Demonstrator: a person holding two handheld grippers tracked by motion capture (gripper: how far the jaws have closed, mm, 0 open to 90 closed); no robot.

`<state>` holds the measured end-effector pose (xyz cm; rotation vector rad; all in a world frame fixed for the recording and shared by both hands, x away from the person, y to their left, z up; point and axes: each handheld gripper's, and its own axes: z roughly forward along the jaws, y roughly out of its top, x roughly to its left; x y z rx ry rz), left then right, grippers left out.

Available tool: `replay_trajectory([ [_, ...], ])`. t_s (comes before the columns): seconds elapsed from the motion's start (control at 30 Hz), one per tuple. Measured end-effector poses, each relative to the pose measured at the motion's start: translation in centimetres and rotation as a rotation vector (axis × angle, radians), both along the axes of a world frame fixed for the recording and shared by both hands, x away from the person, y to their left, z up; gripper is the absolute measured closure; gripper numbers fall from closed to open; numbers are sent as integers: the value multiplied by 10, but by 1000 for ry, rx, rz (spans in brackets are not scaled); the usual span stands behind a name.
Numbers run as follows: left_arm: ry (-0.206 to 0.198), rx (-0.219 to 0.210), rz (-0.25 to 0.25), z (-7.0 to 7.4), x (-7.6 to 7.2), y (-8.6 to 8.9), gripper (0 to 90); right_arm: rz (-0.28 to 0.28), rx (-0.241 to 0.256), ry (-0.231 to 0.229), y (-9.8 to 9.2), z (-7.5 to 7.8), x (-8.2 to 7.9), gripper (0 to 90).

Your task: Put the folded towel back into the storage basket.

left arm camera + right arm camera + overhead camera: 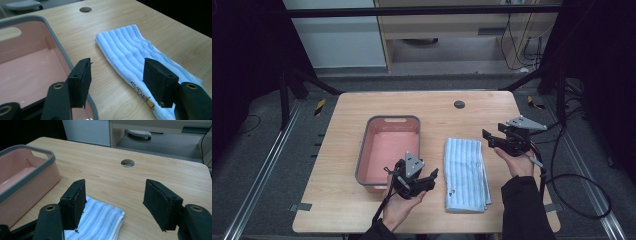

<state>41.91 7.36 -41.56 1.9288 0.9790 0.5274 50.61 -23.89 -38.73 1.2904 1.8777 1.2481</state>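
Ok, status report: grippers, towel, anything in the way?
Left gripper open, right gripper open, both empty. Folded towel flat beside pink bin. Nothing blocking.

Overhead forward-down view; two close, low gripper views, perhaps sharing towel [140,57].

The desk [432,107] is evenly lit from above; the surroundings are left dark, shadows are kept soft, and slight blur is seen throughout.

Light wooden table [347,210] on grey carpet, workshop clutter behind.
Round dark cable hole [459,104] near far table edge; yellow-black striped tape strips [319,106] on floor beside both far corners; tangled cables [524,45] beyond, right.
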Motion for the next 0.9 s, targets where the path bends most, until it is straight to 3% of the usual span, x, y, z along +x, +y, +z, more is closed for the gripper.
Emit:
replay_trajectory([
  [0.33,40,29,-48,-23,-7,-24,427,-2,1,19,2,-10,9,349],
  [0.57,65,39,-58,-38,-9,-29,429,7,9,36,-1,-24,17,352],
  [0.9,106,50,-67,-55,-10,-40,427,2,-18,78,1,-46,31,364],
])
